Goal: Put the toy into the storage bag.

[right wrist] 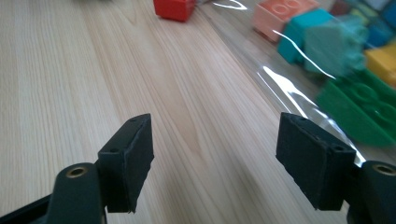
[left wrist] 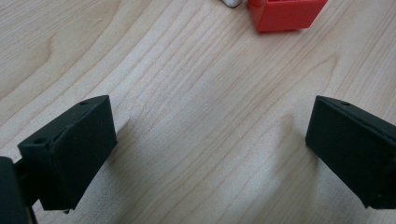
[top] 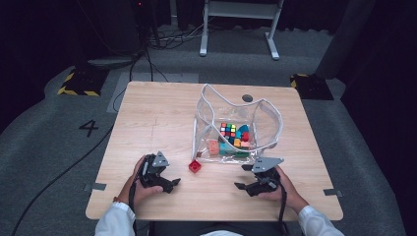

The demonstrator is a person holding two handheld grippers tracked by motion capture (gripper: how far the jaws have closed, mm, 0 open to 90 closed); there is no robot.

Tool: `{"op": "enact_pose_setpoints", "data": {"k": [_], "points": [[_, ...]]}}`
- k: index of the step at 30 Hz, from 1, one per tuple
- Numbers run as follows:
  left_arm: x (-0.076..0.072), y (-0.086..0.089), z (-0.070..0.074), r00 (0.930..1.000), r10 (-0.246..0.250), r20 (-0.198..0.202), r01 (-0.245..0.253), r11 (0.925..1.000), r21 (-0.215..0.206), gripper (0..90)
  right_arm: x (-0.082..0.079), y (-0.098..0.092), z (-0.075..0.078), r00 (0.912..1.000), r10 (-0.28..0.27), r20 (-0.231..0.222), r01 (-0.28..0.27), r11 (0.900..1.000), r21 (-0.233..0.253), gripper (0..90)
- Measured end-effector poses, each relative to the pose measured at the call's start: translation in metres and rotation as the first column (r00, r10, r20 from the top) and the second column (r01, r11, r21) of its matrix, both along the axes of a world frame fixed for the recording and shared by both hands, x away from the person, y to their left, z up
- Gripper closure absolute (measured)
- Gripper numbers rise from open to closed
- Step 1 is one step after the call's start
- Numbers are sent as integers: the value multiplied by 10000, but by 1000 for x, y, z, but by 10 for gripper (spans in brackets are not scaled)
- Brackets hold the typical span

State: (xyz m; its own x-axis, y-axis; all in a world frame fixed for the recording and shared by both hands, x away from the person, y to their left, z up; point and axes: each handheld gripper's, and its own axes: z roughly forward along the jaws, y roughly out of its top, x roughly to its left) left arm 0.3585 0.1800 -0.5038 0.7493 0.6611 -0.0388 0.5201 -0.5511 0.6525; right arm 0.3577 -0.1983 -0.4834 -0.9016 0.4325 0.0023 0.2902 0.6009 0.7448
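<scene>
Left hand-held gripper [left wrist: 210,154] agape, glossy red block [left wrist: 286,14]

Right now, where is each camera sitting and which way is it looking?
High view: above the person's side, looking forward and down on the table; both hands, left gripper, right gripper.
Left gripper view: on that gripper, facing the red block; its open jaws.
Right gripper view: faces the clear bag; open jaws.
All share the red block.

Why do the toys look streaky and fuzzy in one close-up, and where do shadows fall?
In the right gripper view, white glare streaks run along the clear bag, and the blocks behind it are soft. In the left gripper view, the open jaws cast faint shadows on the table. The high view's surroundings are dark.
</scene>
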Motion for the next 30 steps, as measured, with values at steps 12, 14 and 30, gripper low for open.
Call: {"op": "enact_pose_setpoints", "data": {"k": [12, 14, 30], "points": [[0, 0, 0, 10000, -4, -2, 4, 10000, -5, 19, 1, 67, -15, 9990, 430, -120, -427, 9989, 186, 281], [0, 0, 0, 10000, -14, -2, 14, 10000, -9, 19, 2, 74, -17, 9991, 414, -65, -413, 9991, 101, 281], [0, 0, 0, 10000, -28, -8, 28, 10000, -20, 19, 20, 124, -21, 9999, -138, 51, 138, 9999, 52, 248]]}}
